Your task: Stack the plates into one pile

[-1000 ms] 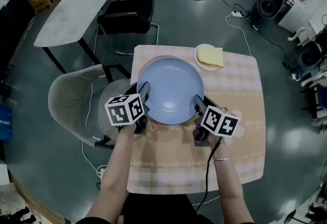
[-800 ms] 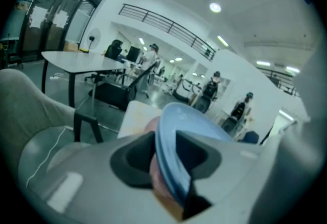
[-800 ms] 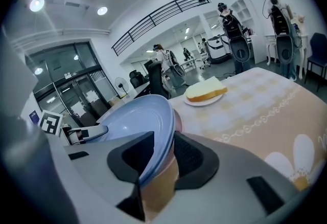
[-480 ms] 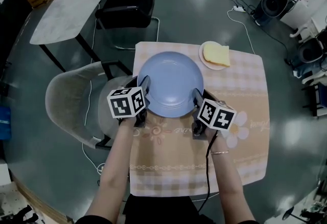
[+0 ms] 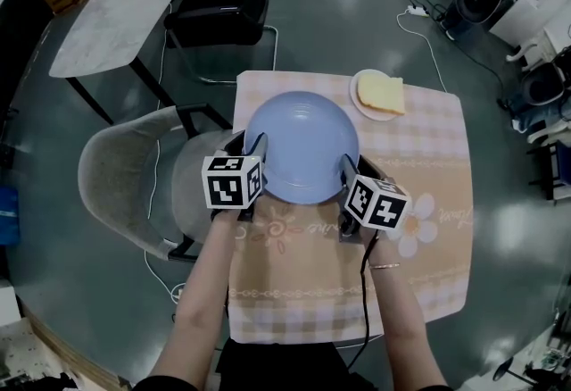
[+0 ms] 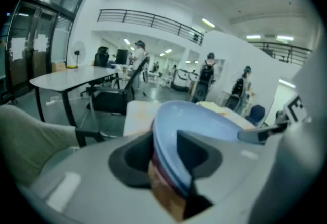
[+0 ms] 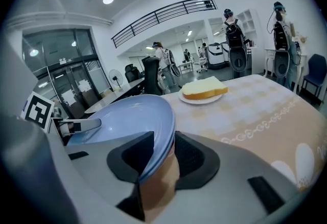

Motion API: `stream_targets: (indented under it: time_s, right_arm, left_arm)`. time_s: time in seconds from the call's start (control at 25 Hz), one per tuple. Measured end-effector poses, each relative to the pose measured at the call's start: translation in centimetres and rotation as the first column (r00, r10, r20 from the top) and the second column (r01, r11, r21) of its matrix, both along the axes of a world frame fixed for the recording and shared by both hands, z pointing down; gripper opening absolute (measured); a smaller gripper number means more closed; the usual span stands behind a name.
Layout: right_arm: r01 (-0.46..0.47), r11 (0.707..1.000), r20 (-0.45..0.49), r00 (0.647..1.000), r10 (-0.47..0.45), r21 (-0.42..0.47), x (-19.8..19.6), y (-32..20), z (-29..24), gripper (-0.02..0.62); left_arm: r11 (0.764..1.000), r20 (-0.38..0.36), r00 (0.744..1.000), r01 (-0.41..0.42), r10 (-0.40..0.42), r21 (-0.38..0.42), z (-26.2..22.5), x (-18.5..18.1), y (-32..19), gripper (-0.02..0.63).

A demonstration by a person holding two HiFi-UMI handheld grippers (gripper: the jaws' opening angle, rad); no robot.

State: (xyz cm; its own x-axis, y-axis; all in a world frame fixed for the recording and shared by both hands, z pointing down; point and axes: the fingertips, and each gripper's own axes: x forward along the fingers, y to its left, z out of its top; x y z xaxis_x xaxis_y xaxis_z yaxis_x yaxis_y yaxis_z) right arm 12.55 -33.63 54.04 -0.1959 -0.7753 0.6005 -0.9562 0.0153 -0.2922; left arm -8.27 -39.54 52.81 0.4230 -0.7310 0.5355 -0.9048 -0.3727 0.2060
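Step in hand, as we read it: seating the light-blue round plate [image 5: 302,146] on the plate below and letting go. It lies on the far-left part of the checked-cloth worktop [image 5: 419,228]. The left gripper view shows a reddish rim [image 6: 159,173] just under its edge. We take that for the lower plate, which is mostly hidden.

To do it well, we release both sides evenly. Then we pull each tool straight outward and low, so no pad hooks the rim and drags the plate off centre.

Left tool [image 5: 255,145]: jaws have just been opening and are moderately apart. The blue rim is between them with a gap at one pad, so the grip looks released.

Right tool [image 5: 346,168]: jaws moderately apart, closed on the opposite rim with the pads against it.

A small white plate [image 5: 361,87] with a slice of bread [image 5: 384,93] sits just beside the blue one, not yet stacked.
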Motion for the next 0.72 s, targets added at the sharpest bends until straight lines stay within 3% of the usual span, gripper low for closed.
stream_targets:
  time_s: [0.56, 0.72]
  right_arm:
    - [-0.008, 0.998, -0.072, 0.997, 0.012, 0.064, 0.7, 0.1, -1.0, 0.126]
    - [-0.005, 0.994, -0.085, 0.996, 0.014, 0.107, 0.9, 0.6, -2.4, 0.126]
  left_arm:
    - [1.000, 0.079, 0.997, 0.011, -0.013, 0.026, -0.5, -0.6, -0.4, 0.198]
    - [0.998, 0.061, 0.998, 0.022, -0.025, 0.057, -1.8, -1.0, -0.2, 0.192]
